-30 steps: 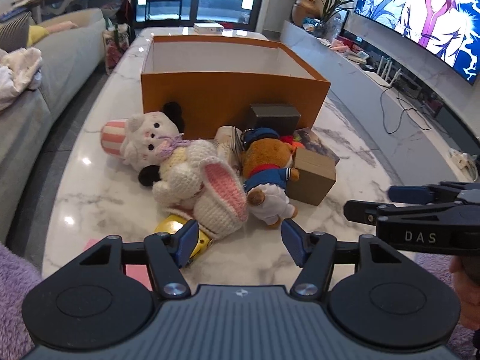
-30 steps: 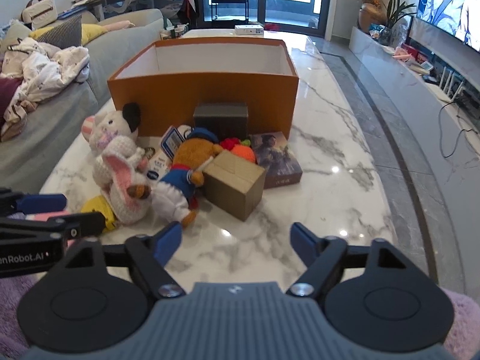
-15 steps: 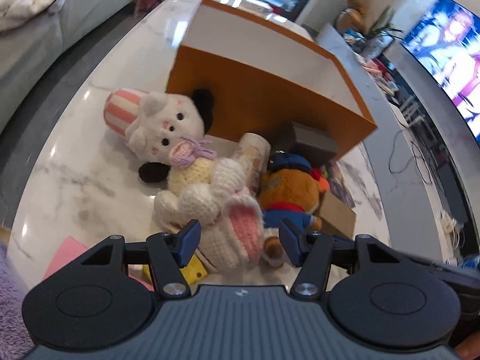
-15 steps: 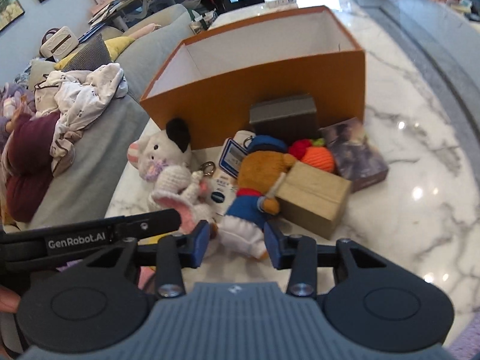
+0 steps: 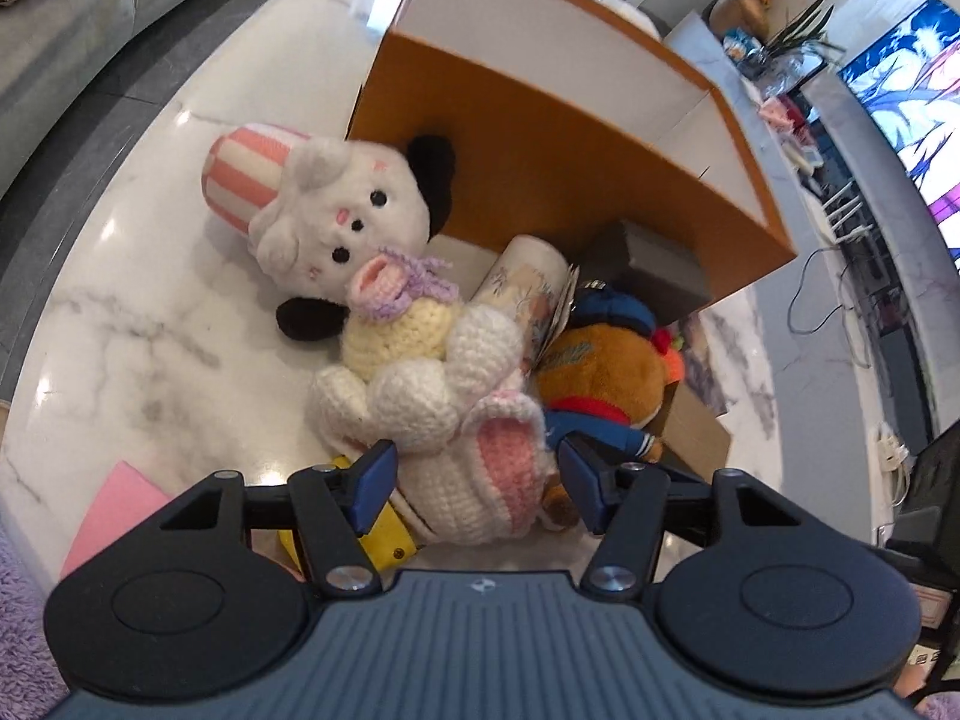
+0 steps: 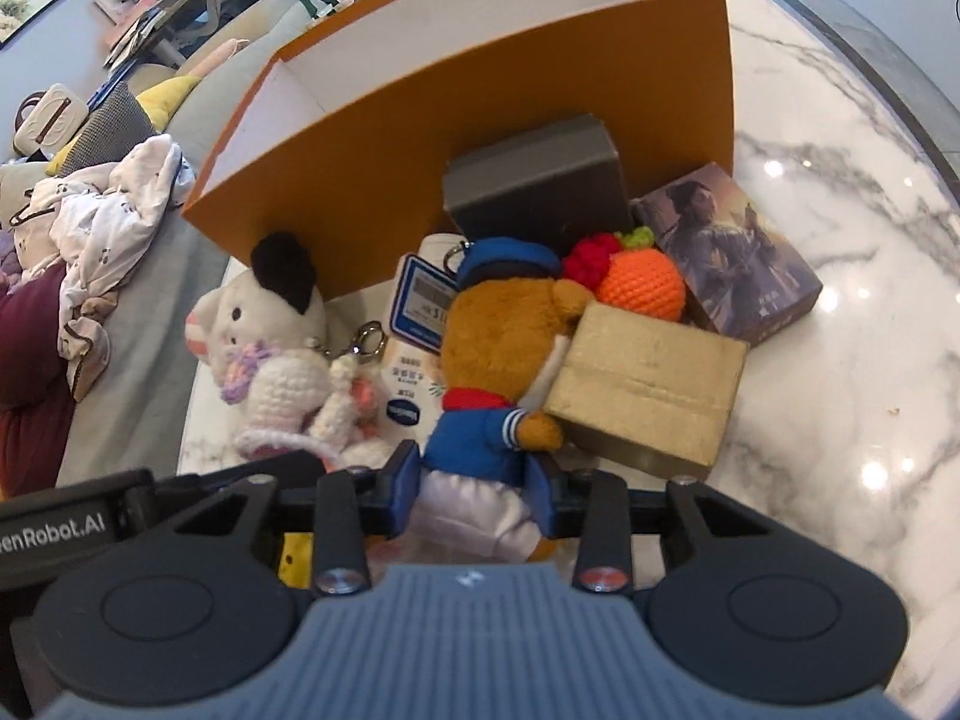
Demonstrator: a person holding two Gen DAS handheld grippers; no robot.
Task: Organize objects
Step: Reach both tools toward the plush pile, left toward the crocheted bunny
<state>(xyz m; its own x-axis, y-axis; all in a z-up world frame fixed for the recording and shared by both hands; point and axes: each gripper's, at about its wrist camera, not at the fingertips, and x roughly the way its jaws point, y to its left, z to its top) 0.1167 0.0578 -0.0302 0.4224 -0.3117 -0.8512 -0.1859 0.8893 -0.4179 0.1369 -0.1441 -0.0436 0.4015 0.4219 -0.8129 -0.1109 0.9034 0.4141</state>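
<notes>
On the white marble table (image 5: 120,324) a heap of toys and small boxes lies against the near wall of a big orange box (image 5: 576,174). That box is open at the top, its inside walls are white, and as much of the inside as shows holds nothing.

Farthest left in the left wrist view lies a white plush animal (image 5: 336,222) with black ears and a pink-striped hat, its head close to the box's corner. Just to its right, and leaning on it, is a crocheted rabbit (image 5: 432,384) in cream and pink. The left gripper (image 5: 477,477) hangs over the rabbit's lower end with its jaws spread; the pink-lined part sits between the blue pads (image 5: 375,483), but I cannot tell whether they touch it. A yellow item (image 5: 390,531) and a pink sheet (image 5: 111,510) lie by the near edge.

Next to the right is a brown teddy bear (image 6: 504,360) in a blue cap and blue jacket, lying partly on a white bottle (image 6: 408,372). The right gripper (image 6: 474,495) straddles the bear's white trousers, its jaws closing, the pads against the cloth on both sides.

Right of the bear stands a cardboard box (image 6: 648,390), touching its arm. Behind that are a crocheted orange (image 6: 642,285), a grey box (image 6: 534,186) against the orange wall, and a printed box (image 6: 732,258) farthest right.
</notes>
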